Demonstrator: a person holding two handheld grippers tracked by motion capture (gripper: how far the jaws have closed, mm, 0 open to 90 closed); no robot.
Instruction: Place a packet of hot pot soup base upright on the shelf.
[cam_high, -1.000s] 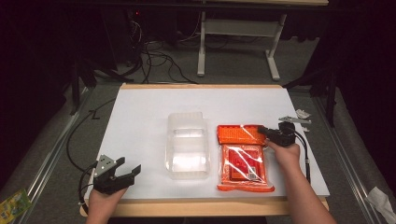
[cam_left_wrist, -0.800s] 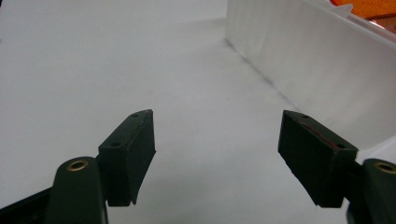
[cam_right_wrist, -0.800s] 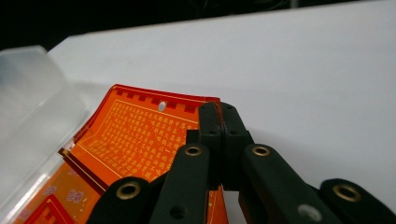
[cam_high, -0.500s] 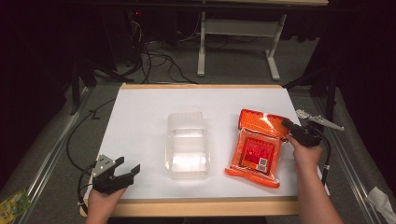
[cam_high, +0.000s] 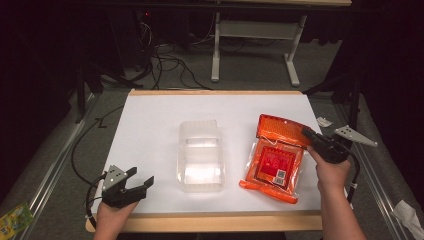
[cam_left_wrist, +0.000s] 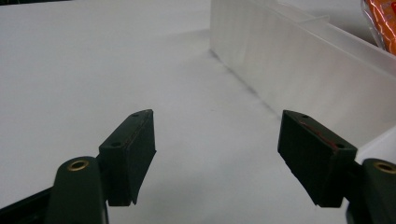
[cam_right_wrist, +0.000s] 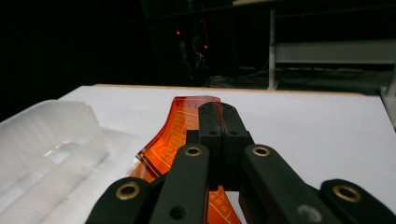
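Orange packet (cam_high: 274, 160) is lying on the right half of the white bench (cam_high: 150, 125), and the right tool (cam_high: 306, 133) is pinching its far right corner, jaws pressed together on the film. In the right gripper view that edge of the packet (cam_right_wrist: 180, 123) is curling upward where it is clamped, so the far end is lifting while the near end is resting on the bench. The long axis is running from the person outward, tilted slightly so the near end is leaning toward the middle. Just to its left, not touching as far as the high view shows, a clear plastic tray (cam_high: 201, 155) is sitting open side up, empty by the look of it. The left tool (cam_high: 135, 186) is waiting at the near left corner with its jaws wide apart and nothing between them, pointing toward the tray's side wall (cam_left_wrist: 299, 60). The right hand (cam_high: 330, 172) is clearly the nearer one. The packet is glossy, bright orange-red, with a printed label and a small barcode; it is looking limp and flexible.
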